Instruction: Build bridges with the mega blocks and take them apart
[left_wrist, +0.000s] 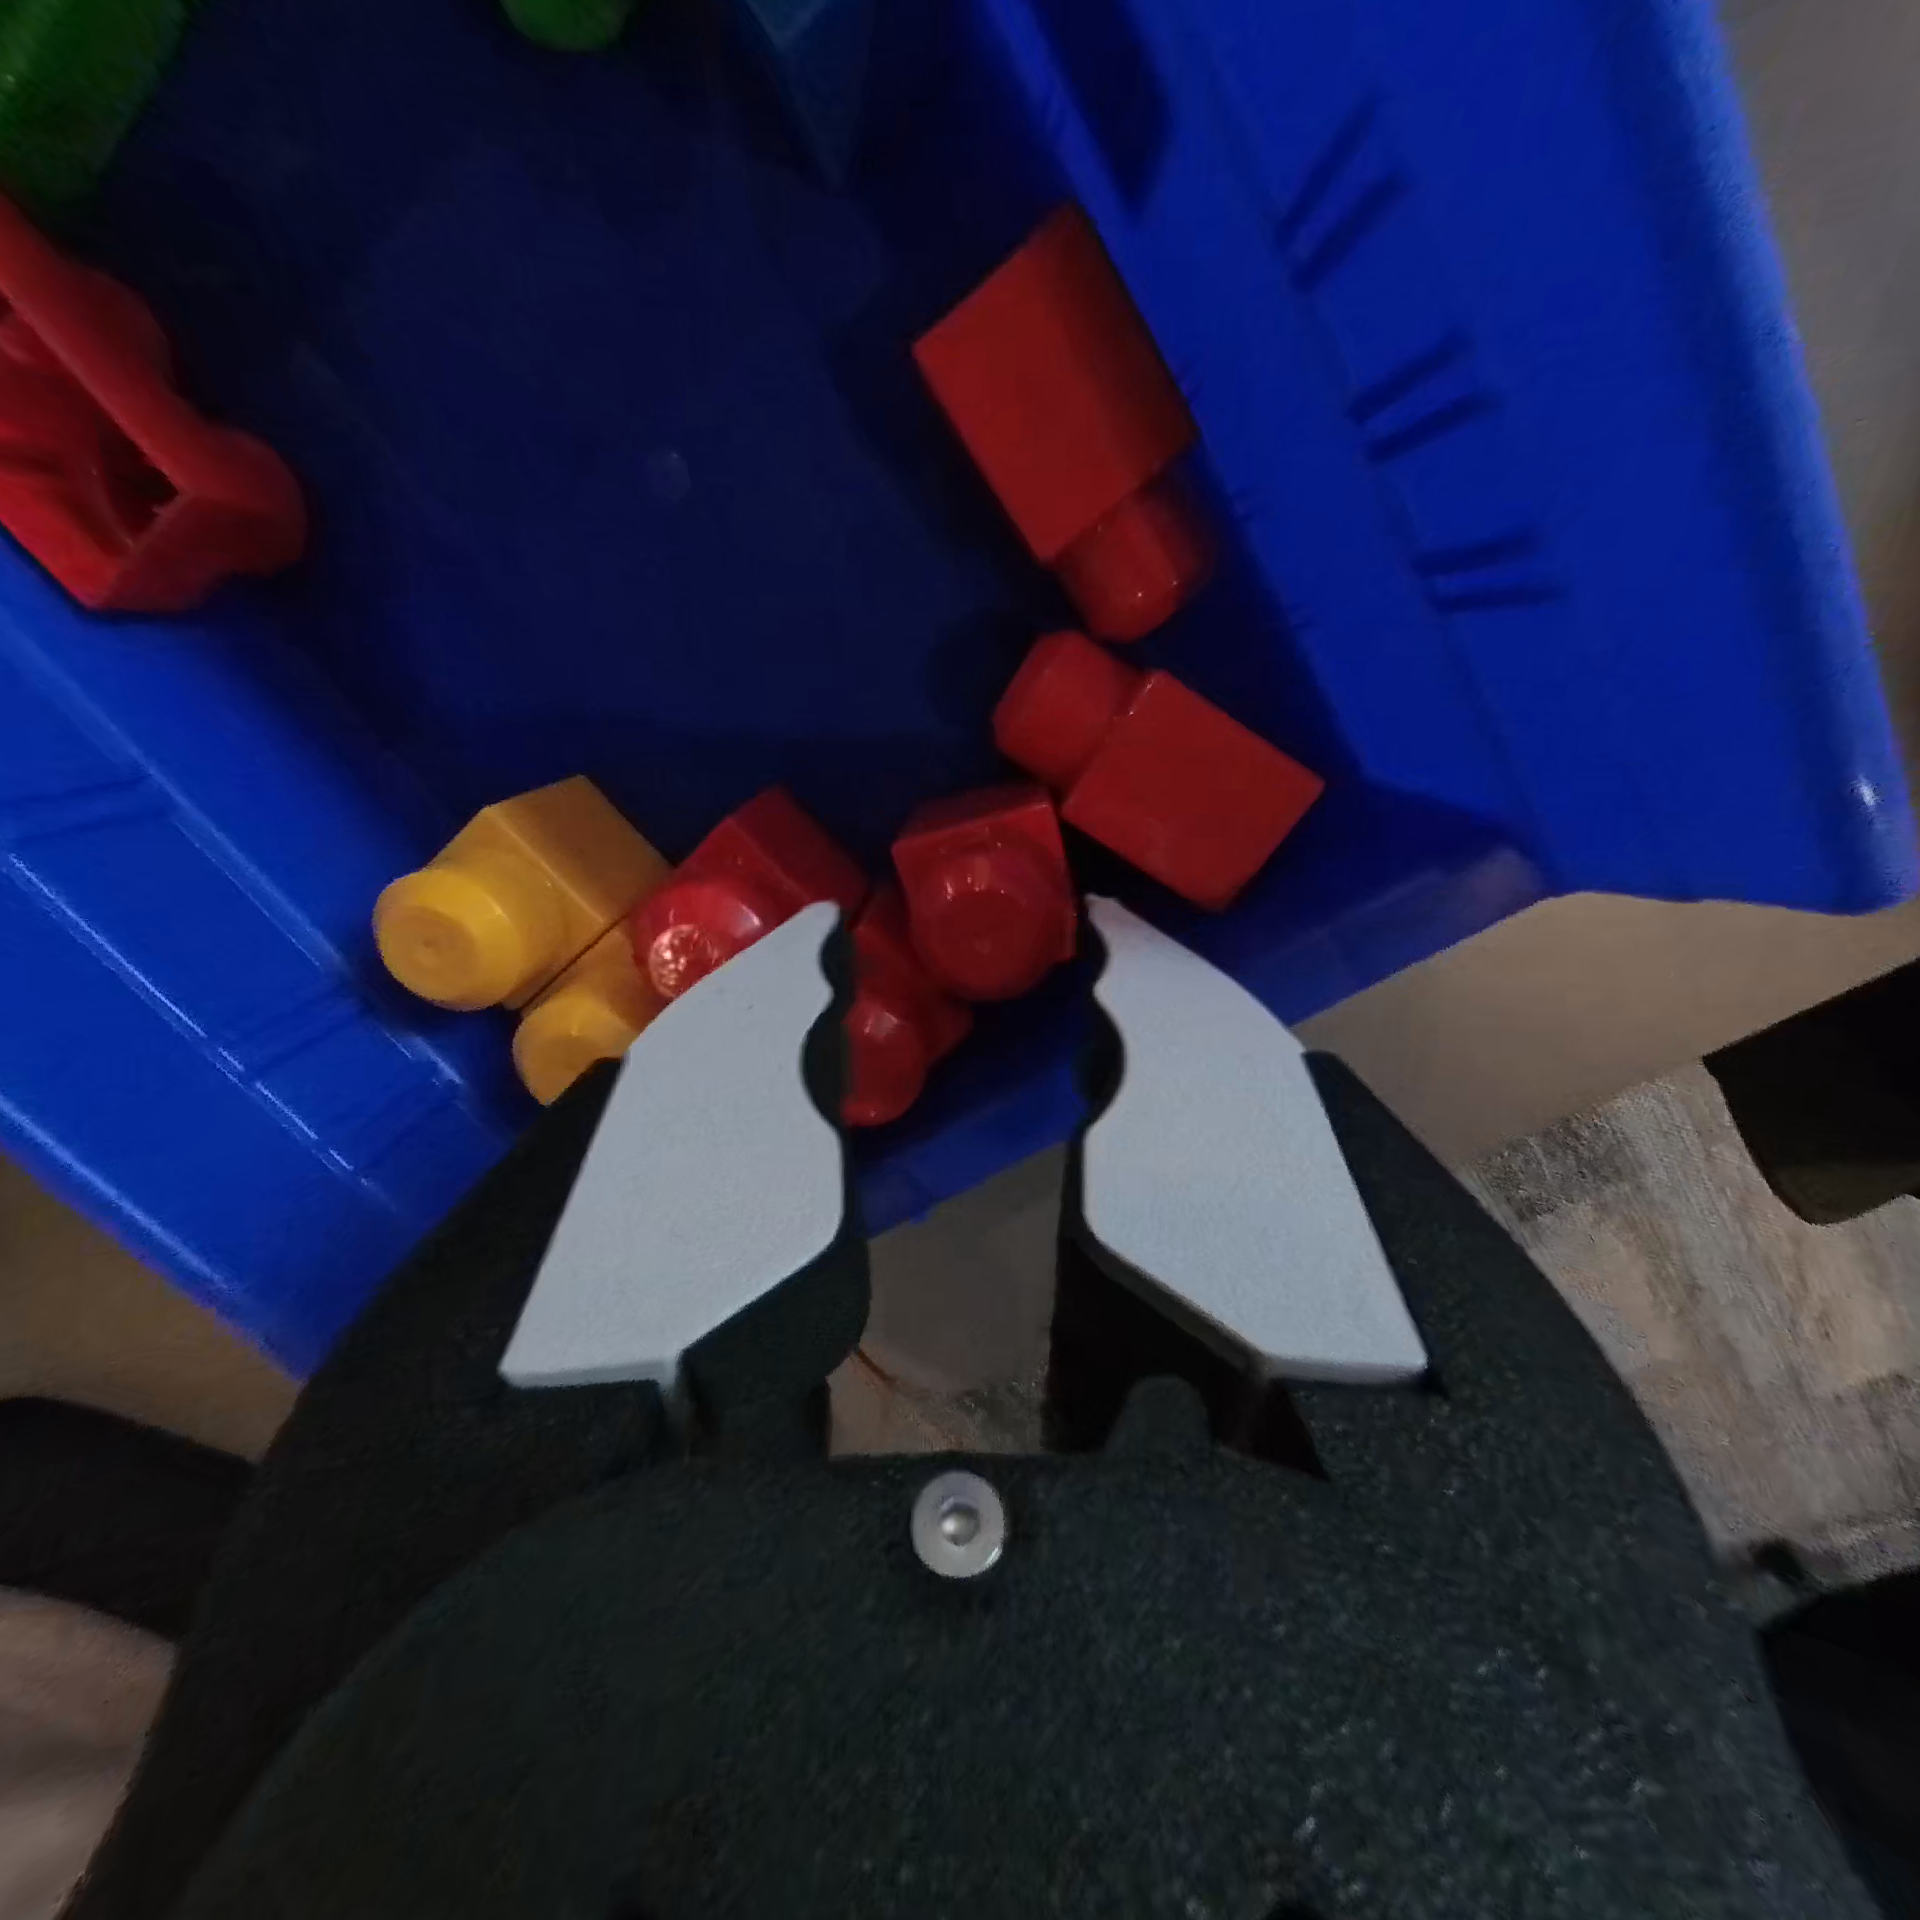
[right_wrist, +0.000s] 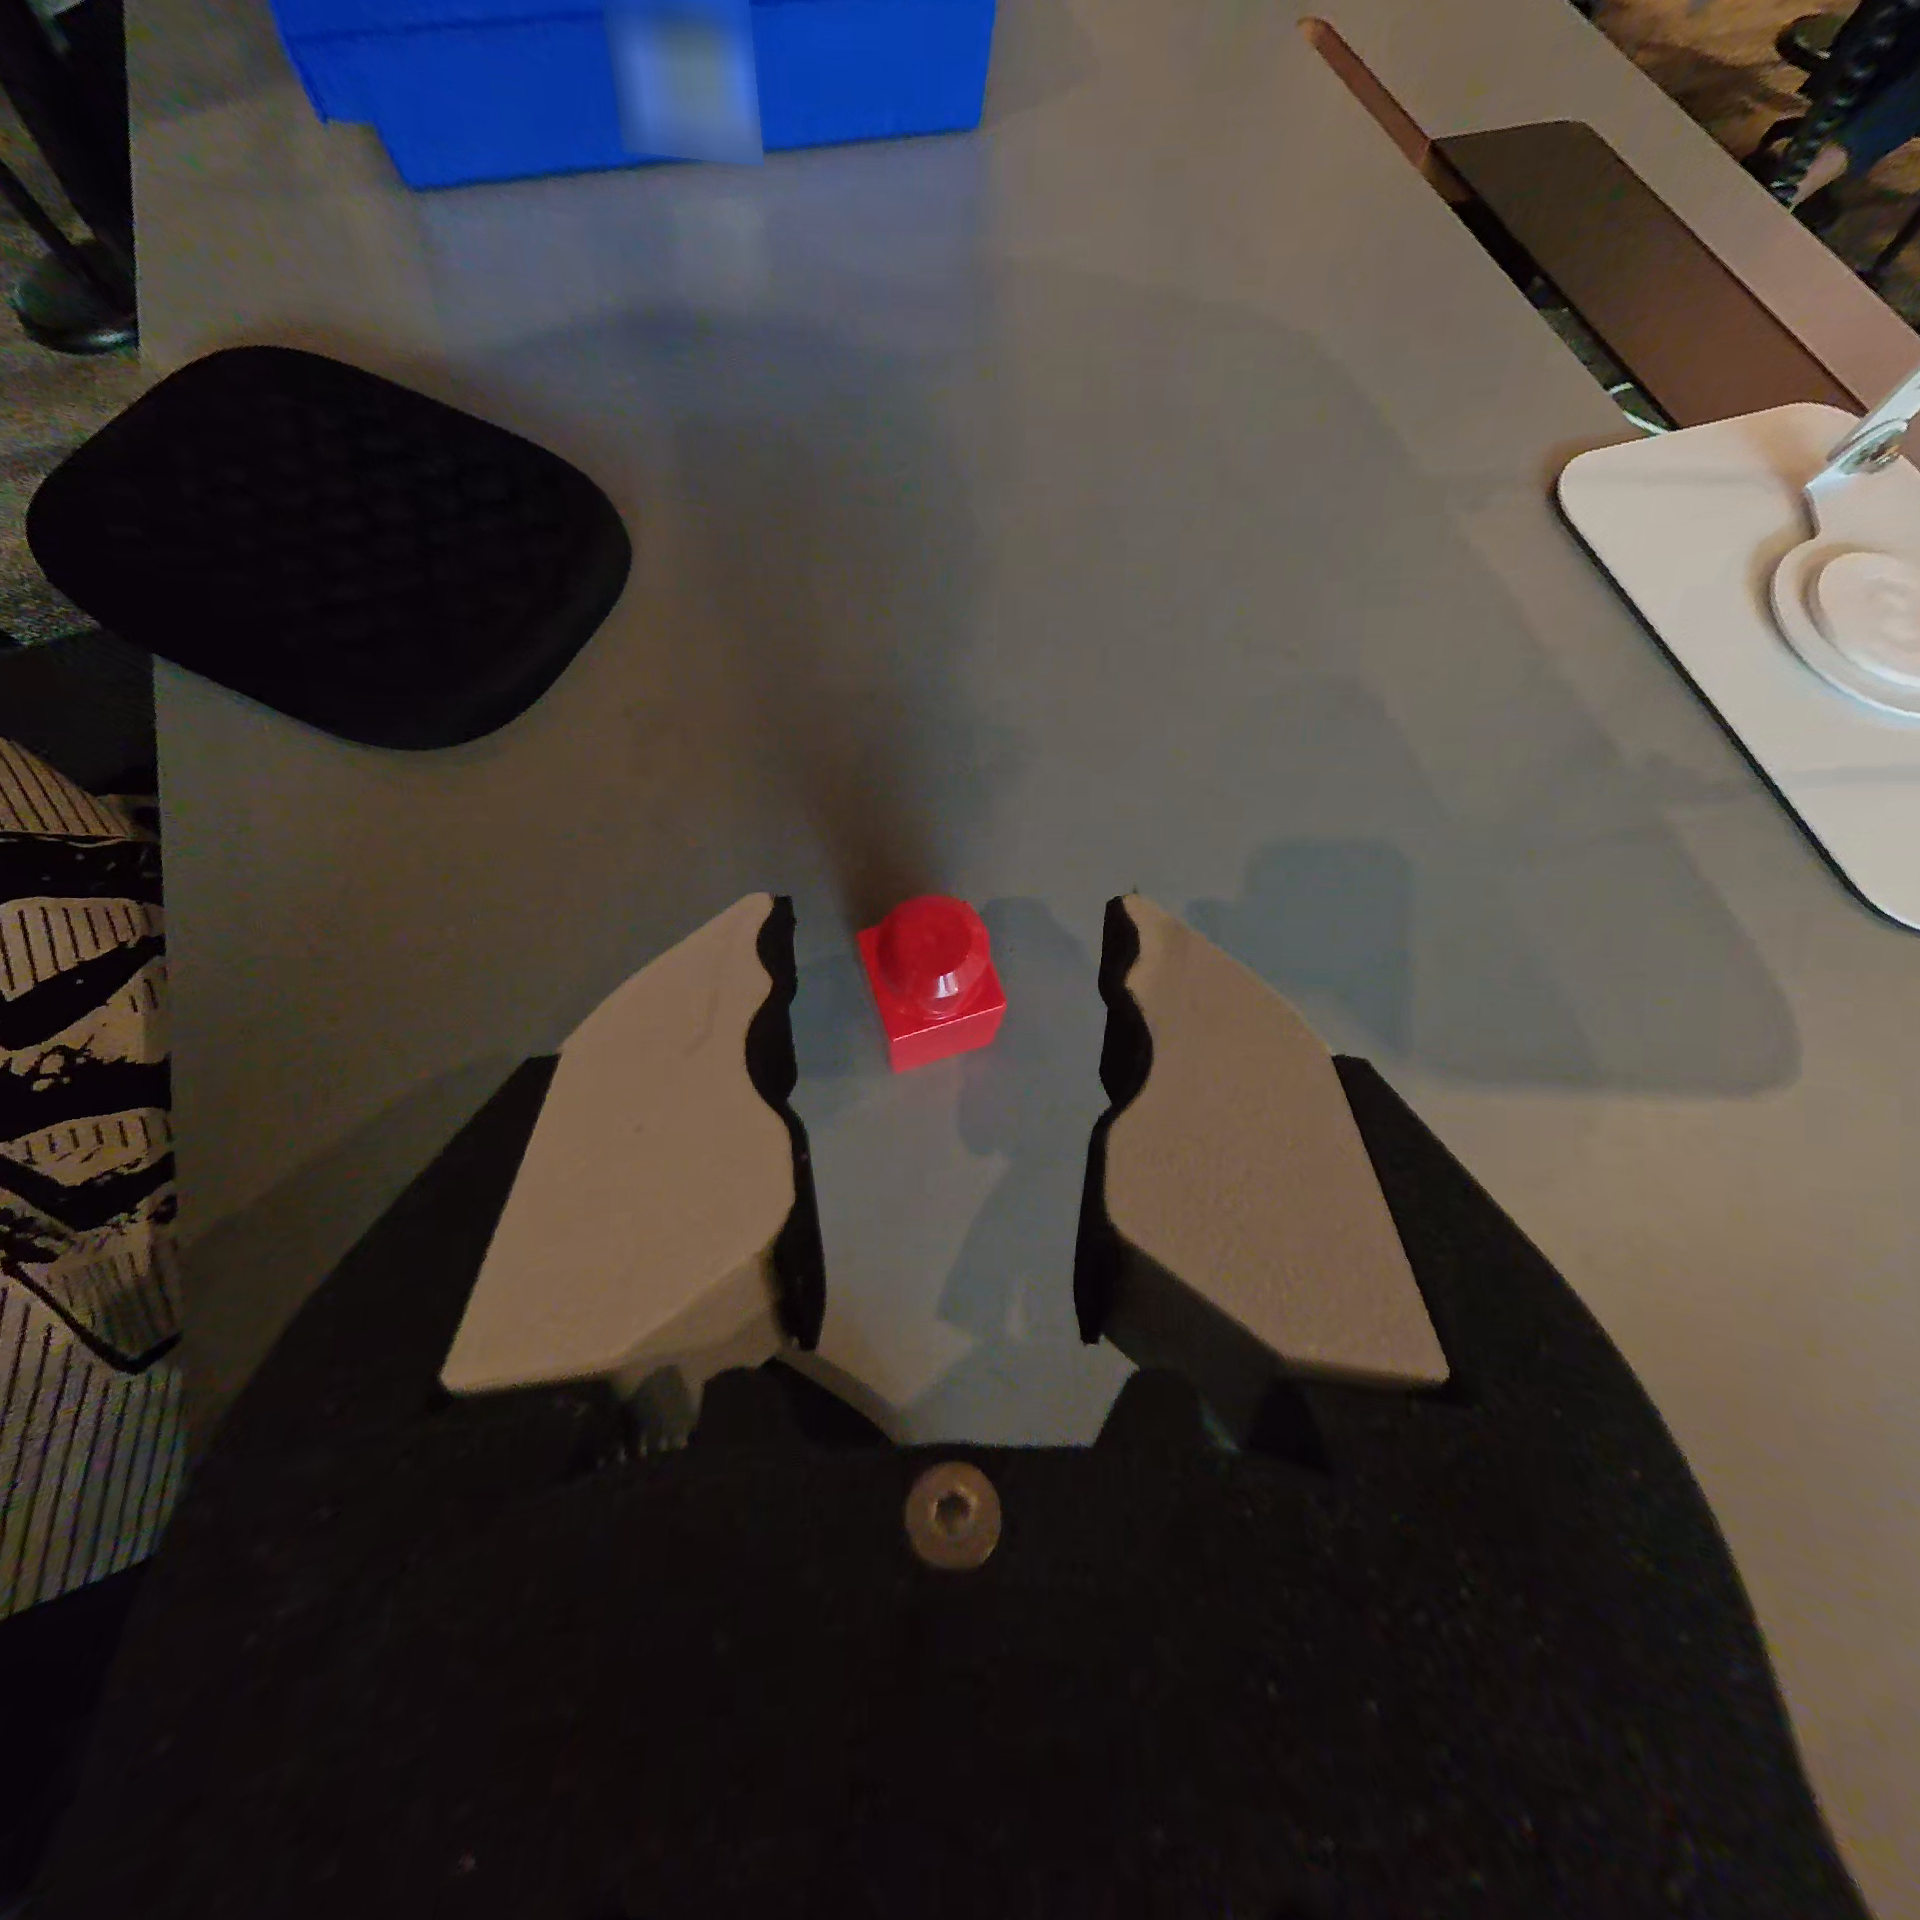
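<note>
In the left wrist view my left gripper (left_wrist: 961, 914) is open and reaches over the near rim of a blue bin (left_wrist: 1455, 312). Its tips stand on either side of a small red single-stud block (left_wrist: 982, 894) without closing on it. More red blocks (left_wrist: 1049, 384) (left_wrist: 1174, 779) and a yellow block (left_wrist: 509, 883) lie loose in the bin. In the right wrist view my right gripper (right_wrist: 945, 914) is open and empty. It hovers above a red single-stud block (right_wrist: 932, 982) that stands upright on the grey table (right_wrist: 1143, 520), between the fingertips.
A larger red block (left_wrist: 114, 447) and green blocks (left_wrist: 62, 94) lie at the bin's far left. The blue bin (right_wrist: 644, 83) stands at the table's far end. A black pad (right_wrist: 322, 540) overhangs the left edge. A white stand base (right_wrist: 1766, 623) sits at right. Across from one pair of fingers to the other is roughly 50 cm.
</note>
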